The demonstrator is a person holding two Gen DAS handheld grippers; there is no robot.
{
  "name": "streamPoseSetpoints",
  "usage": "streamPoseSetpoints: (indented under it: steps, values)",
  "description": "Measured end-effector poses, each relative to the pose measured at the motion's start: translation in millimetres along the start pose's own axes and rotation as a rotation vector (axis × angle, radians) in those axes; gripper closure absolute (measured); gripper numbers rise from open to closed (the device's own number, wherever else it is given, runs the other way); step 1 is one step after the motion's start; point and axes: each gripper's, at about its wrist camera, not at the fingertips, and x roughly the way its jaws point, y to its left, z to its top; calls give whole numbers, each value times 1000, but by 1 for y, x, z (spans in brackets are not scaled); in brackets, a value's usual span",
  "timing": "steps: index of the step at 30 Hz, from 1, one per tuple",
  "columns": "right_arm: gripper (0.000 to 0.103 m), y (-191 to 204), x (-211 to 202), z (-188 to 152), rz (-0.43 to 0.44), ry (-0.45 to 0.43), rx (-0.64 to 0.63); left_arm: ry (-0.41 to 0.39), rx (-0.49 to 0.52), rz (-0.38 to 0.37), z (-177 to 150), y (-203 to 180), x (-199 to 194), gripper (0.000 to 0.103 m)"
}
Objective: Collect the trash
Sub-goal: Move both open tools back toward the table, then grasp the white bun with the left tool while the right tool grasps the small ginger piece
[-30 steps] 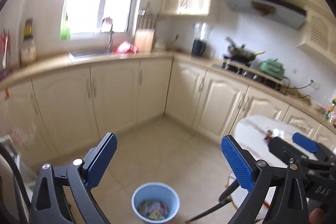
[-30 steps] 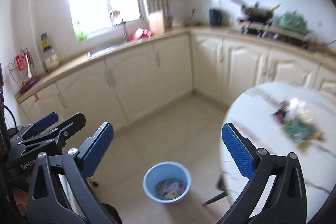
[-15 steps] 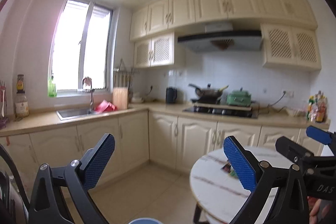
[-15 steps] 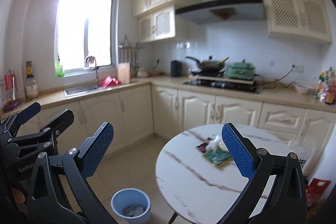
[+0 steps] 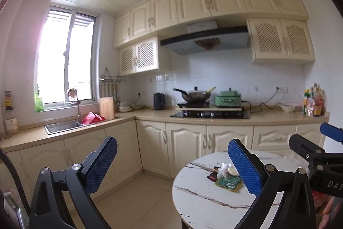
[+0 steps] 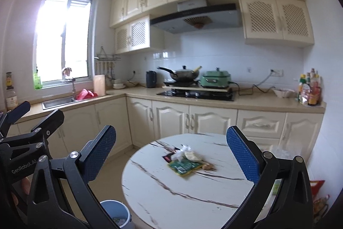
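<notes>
One blue bin (image 6: 116,215) on floor, scraps inside, beside round counter (image 6: 171,196). One trash pile (image 6: 185,161) on counter. Left hand-held gripper (image 5: 171,166) & right hand-held gripper (image 6: 171,156): both wide apart, holding nothing.

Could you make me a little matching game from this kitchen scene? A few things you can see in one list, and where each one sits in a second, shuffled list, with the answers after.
Things:
1. green crinkled wrapper
2. round blue plastic bin
3. dark wok with a lid
4. red cloth

Places:
A. on the floor, beside the table
B. next to the sink, by the tap
C. on the round white marble-pattern table
D. on the hob, under the extractor hood

Pairs: 1-C, 2-A, 3-D, 4-B
</notes>
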Motion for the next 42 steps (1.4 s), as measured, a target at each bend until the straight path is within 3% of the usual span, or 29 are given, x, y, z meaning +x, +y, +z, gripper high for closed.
streamPoseSetpoints:
  steps: [5,8,17,21,29,33,34,35,38,40,42]
  values:
    - [0,-36,30,-12,-49,59,31,85,17,-61,-3,-14,42,1]
    - [0,-60,58,-23,-89,114,51,172,19,-89,1,-16,87,1]
    - [0,-131,172,-90,-163,420,122,446,4,-129,-25,-29,216,1]
    - [0,-142,227,-126,-142,556,147,522,15,-132,-28,-43,262,1]
    - [0,-145,314,-159,-125,697,124,625,31,-197,-36,-65,336,1]
    - [10,-148,335,-165,-112,732,114,667,-5,-232,-36,-70,377,1]
    - [14,-149,339,-168,-103,741,117,677,-18,-237,-34,-72,387,1]
    - [25,-151,342,-171,-90,748,122,681,-29,-241,-34,-73,394,1]
    - [29,-155,345,-173,-97,743,95,685,-36,-272,-28,-83,412,1]
    - [39,-157,347,-172,-90,738,83,678,-16,-284,-24,-98,424,1]
    - [65,-161,347,-170,-92,733,67,673,-2,-305,-23,-114,434,1]
